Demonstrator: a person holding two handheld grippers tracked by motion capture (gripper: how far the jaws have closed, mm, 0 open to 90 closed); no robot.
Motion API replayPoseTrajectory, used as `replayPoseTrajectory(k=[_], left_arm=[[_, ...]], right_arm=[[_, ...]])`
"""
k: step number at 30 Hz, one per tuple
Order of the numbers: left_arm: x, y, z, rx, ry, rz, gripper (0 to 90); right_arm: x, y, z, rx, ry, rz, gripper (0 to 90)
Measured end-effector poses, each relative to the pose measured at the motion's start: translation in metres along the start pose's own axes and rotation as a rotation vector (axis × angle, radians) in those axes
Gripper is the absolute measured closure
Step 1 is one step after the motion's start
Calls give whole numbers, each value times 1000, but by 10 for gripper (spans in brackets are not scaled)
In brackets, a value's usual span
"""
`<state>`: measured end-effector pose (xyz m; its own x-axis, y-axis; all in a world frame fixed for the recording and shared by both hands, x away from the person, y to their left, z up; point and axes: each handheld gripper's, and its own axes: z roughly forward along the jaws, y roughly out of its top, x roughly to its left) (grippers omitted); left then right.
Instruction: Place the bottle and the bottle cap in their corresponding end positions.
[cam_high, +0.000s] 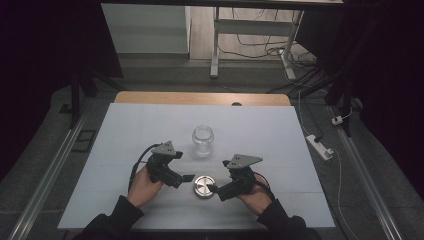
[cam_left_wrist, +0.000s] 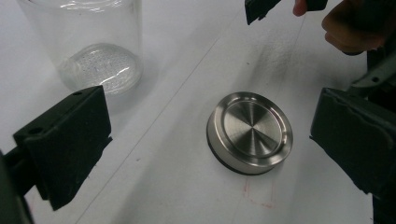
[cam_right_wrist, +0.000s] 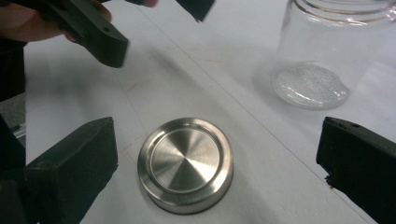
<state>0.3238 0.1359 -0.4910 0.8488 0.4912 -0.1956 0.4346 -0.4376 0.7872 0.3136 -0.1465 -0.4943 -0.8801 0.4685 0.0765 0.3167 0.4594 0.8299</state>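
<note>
A round brushed-steel lid (cam_high: 203, 186) lies flat on the white table sheet (cam_high: 145, 125), near the front edge. A clear, uncapped glass jar (cam_high: 203, 141) stands upright just behind it. My left gripper (cam_high: 187, 178) points at the lid from the left and my right gripper (cam_high: 214, 189) from the right. In the left gripper view the lid (cam_left_wrist: 250, 132) lies untouched between the wide black jaws of the left gripper (cam_left_wrist: 212, 140), with the jar (cam_left_wrist: 93, 46) at upper left. The right gripper (cam_right_wrist: 217, 168) also stands open around the lid (cam_right_wrist: 186, 163), with the jar (cam_right_wrist: 322, 56) beyond.
The bare wooden table edge (cam_high: 200, 98) shows behind the sheet. A white power strip (cam_high: 320, 146) with cables lies on the floor to the right. Desk legs (cam_high: 216, 45) stand farther back. Dark curtains flank both sides.
</note>
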Motion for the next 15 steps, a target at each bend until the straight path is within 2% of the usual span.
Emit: replayPoseTrajectory(k=[9,15], left_arm=[[-13,-13,-14,-1,22,-10,0],[-20,-20,-24,-11,37,-18,0]], right_arm=[[0,-2,-10,21,1,-4,0],[3,-4,-18,29,-10,-31,0]])
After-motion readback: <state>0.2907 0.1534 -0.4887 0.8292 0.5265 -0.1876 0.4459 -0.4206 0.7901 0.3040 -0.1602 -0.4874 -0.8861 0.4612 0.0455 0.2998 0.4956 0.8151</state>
